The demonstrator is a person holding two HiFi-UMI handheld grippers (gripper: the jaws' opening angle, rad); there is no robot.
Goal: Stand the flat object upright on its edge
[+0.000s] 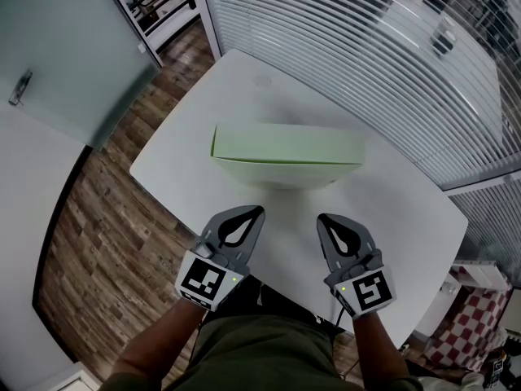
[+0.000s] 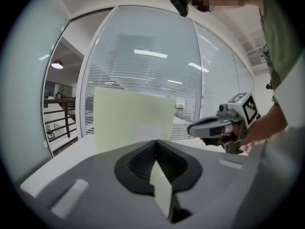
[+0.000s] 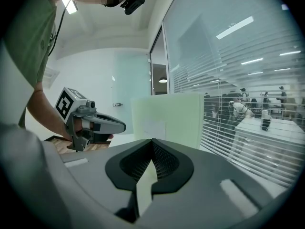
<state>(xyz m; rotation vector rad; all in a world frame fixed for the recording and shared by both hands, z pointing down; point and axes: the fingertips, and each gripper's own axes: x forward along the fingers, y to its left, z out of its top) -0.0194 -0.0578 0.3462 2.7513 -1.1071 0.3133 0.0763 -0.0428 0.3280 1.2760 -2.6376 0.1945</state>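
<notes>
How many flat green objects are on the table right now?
1. The flat green object stands on its edge near the middle of the white table; none seems hidden behind it.

You have bright, even light, and the white desk [image 1: 244,84] glares softly. Both gripper views bend and go black at their rims.

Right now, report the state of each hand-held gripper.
Left hand-held gripper: closed, holding nothing.
Right hand-held gripper: closed, holding nothing.
</notes>
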